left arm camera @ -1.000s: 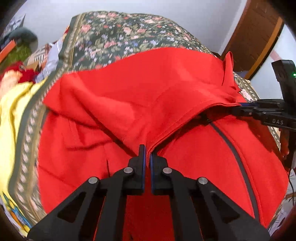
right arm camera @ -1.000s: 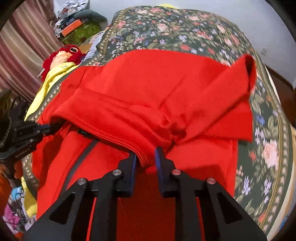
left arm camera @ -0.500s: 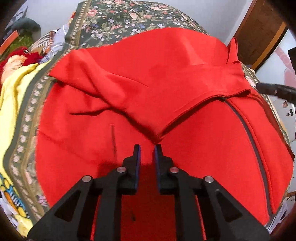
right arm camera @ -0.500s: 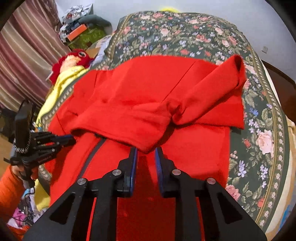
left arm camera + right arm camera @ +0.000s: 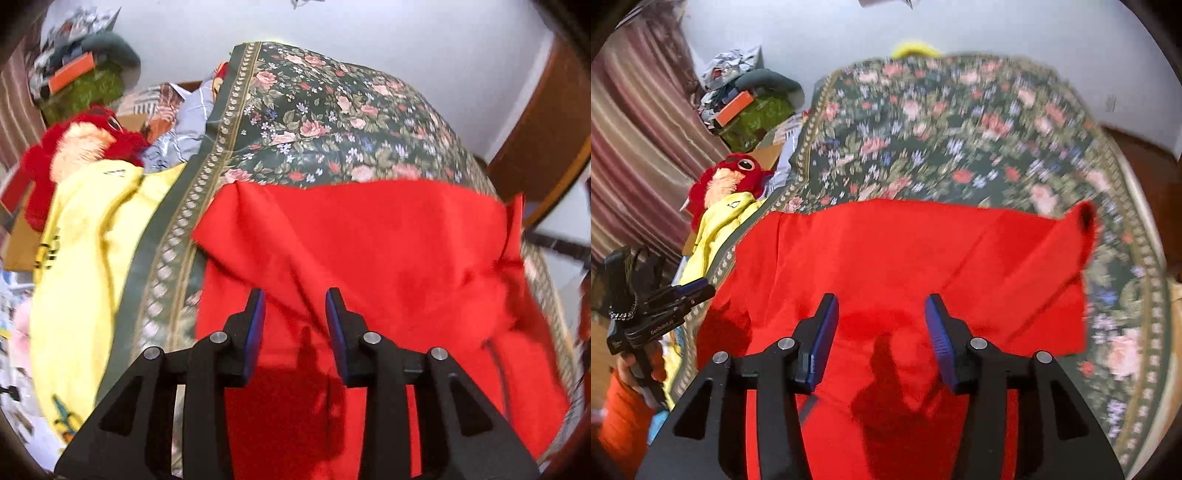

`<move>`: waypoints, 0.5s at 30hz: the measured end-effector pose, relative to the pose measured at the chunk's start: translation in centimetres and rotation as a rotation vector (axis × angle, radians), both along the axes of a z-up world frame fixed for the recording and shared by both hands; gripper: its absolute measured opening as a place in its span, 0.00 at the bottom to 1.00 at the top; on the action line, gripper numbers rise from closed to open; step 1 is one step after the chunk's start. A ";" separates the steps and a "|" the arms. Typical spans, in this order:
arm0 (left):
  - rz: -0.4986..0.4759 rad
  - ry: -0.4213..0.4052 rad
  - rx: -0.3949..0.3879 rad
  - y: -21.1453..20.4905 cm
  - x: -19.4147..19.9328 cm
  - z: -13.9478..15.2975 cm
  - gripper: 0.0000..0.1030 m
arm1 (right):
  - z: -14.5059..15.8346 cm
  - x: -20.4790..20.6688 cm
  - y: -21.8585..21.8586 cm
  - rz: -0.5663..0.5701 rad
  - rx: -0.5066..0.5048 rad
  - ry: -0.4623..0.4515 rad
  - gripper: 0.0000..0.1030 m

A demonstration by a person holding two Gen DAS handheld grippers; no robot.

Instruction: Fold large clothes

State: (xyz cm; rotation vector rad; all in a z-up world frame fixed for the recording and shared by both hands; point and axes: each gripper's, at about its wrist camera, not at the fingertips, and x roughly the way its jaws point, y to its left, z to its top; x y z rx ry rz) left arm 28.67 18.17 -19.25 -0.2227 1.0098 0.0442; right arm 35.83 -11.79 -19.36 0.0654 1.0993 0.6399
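A large red garment [image 5: 369, 258] lies spread on a bed with a dark floral bedspread [image 5: 332, 122]. Its upper part is folded down over the lower part, and a sleeve cuff [image 5: 1084, 221] sticks up at the right. It also shows in the right wrist view [image 5: 905, 251]. My left gripper [image 5: 295, 314] is open and empty, just above the cloth. My right gripper [image 5: 882, 328] is open and empty above the garment's middle. The left gripper also shows at the left of the right wrist view [image 5: 683, 291], off the bed's edge.
A yellow garment [image 5: 81, 258] hangs over the bed's left side, with a red plush toy [image 5: 74, 147] behind it. Clutter and a green box [image 5: 757, 114] stand at the back left by a striped curtain [image 5: 635, 147]. A wooden door [image 5: 546, 129] is at the right.
Both grippers let go of the folded red edge, opened and pulled back. The fold now lies flat on the garment.
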 end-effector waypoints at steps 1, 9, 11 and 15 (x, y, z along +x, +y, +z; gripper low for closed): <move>-0.001 0.004 -0.028 0.1 0.7 -0.2 0.32 | -0.6 0.6 0.4 0.000 0.010 0.030 0.44; 0.009 0.096 -0.060 -0.7 5.2 -4.6 0.32 | -4.2 2.4 0.4 -0.079 -0.137 0.047 0.44; 0.025 0.144 -0.038 -0.5 5.6 -6.2 0.32 | -5.0 2.7 -0.9 -0.099 -0.229 0.030 0.44; -0.002 0.134 -0.064 0.2 4.5 -7.9 0.32 | -5.0 2.5 -4.7 -0.120 -0.182 0.030 0.44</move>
